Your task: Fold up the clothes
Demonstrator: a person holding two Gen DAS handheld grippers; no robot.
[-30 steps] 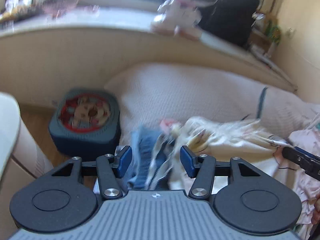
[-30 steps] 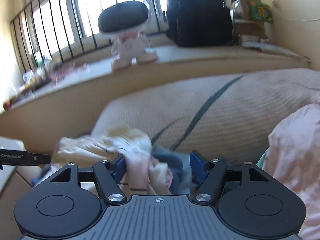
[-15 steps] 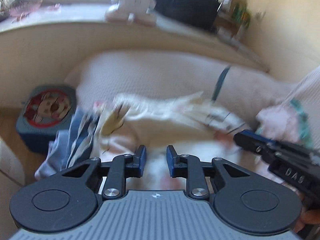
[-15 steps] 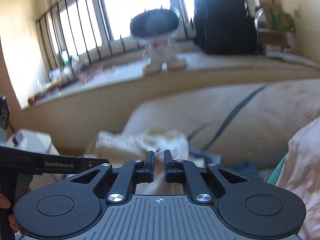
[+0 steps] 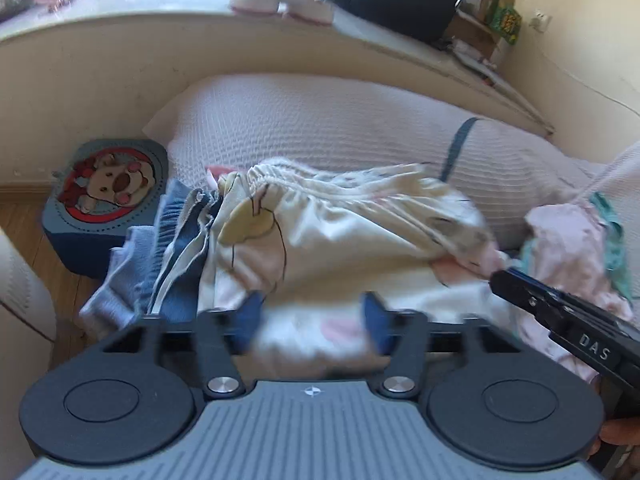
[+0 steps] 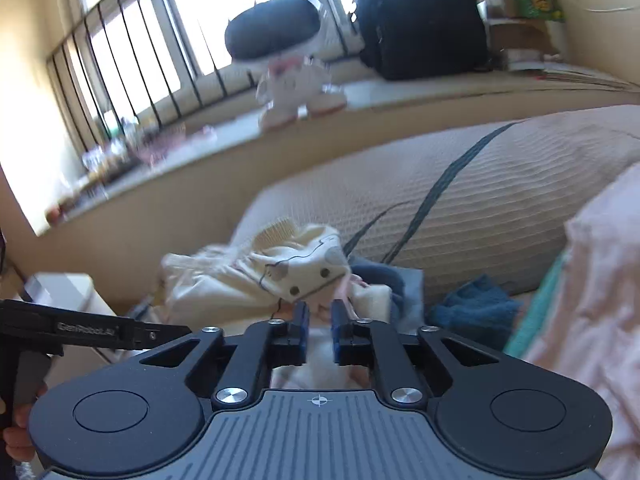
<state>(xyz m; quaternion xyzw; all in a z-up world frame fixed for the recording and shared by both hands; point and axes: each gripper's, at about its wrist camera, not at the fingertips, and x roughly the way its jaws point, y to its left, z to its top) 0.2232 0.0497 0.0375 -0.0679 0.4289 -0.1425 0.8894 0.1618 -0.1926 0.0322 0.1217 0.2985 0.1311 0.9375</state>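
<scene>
My left gripper (image 5: 312,322) hangs over the near part of a cream printed garment (image 5: 332,232), its jaws having just swung wide; the blue pads are blurred and stand well apart with the cloth beneath them, not pinched. My right gripper (image 6: 319,320) has its jaws narrow, having just eased a little apart, and pale cloth fills the small gap between the pads. I cannot tell whether they press on it. In the left wrist view the same gripper comes in from the right (image 5: 560,316), its tip at the garment's right edge.

The cream garment lies crumpled on a bed, in front of a long waffle-textured pillow (image 5: 340,128) with a dark stripe. Its gathered waistband runs along the far side. Just left of it, touching, lies a blue striped garment (image 5: 176,256) hanging over the bed's left edge. To the right sits a pink piece of clothing (image 5: 568,240) with teal trim beside it.

On the floor to the left stands a blue cushion with a cartoon bear (image 5: 108,192). On the far window ledge stand a white plush toy (image 6: 296,88) with a dark cap and a black backpack (image 6: 416,16).
</scene>
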